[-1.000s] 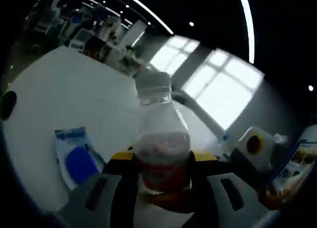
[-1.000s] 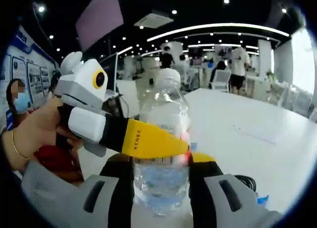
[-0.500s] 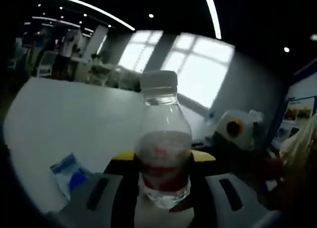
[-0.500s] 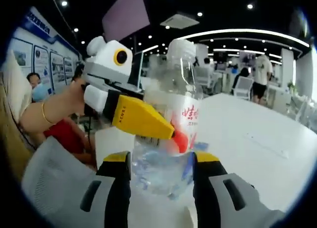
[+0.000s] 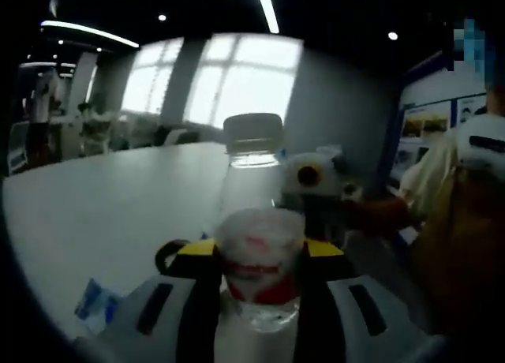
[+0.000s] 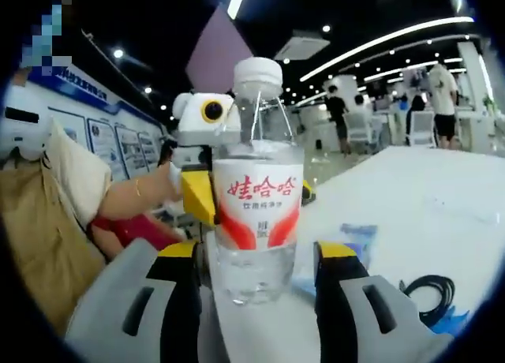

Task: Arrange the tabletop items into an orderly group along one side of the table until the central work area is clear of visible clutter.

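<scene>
Left gripper view: a clear plastic water bottle with a white cap and red-and-white label stands upright between the yellow-tipped jaws of the left claw, which press in on its lower body. The bottle is held above the white table. A blue-and-white packet lies on the table at the lower left, and a black loop of cable shows just beside the left jaw. Behind the bottle, the right claw faces in, held by a person's hand.

Right gripper view: the same bottle, its label printed with red Chinese characters, sits between the jaws of the right claw. The jaws stand apart from its sides with a gap visible, so this claw is released. The left claw meets the bottle from behind, a hand gripping it. On the table lie a blue packet just right of the bottle and a coiled black cable at the lower right. People stand in the office beyond.
</scene>
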A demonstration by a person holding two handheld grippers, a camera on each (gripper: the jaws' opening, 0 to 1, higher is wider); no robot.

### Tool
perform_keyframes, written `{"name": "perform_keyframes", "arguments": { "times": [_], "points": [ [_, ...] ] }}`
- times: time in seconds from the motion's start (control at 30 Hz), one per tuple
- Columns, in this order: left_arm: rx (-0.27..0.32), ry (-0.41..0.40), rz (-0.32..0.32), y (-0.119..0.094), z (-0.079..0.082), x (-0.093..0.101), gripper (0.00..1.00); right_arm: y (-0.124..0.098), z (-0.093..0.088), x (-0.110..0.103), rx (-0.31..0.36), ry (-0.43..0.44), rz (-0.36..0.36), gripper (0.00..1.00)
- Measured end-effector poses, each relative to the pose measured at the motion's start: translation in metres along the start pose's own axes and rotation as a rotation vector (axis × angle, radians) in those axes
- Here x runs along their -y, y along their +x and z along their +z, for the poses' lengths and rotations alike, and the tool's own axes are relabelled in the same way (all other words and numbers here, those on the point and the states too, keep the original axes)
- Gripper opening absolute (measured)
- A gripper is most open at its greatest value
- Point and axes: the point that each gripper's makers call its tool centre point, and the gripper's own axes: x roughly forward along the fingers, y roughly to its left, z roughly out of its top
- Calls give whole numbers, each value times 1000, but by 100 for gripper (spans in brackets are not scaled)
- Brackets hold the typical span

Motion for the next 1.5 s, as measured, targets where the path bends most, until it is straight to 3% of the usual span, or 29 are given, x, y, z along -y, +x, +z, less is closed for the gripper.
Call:
{"name": "perform_keyframes", "arguments": {
  "times": [0.17, 0.53, 0.7, 0.93, 1.1, 1.23, 1.37, 1.47, 1.5],
  "points": [
    [3, 34, -79, 2, -1, 16, 37, 1, -2, -9, 6, 4, 40, 56],
    [57, 48, -128, -5, 6, 25, 37, 7, 0, -17, 33, 19, 54, 51],
    [64, 62, -147, -9, 10, 28, 37, 8, 7, -27, 64, 19, 92, 41],
    [65, 77, -174, -12, 15, 31, 38, 9, 15, -28, 99, 6, 65, 40],
    [96, 82, -176, -13, 23, 29, 38, 6, 24, -25, 131, 11, 19, 38],
    [102, 93, -155, -12, 25, 26, 39, 5, 26, -20, 141, -5, -20, 37],
    [115, 67, -89, -11, 27, 14, 40, 1, 30, -6, 162, -24, -99, 36],
    [173, 35, -30, -12, 37, 4, 41, -1, 34, 0, 182, -18, -133, 36],
    [226, 10, -14, -14, 47, 2, 42, -2, 34, 4, 182, -26, -157, 36]
  ]
}}
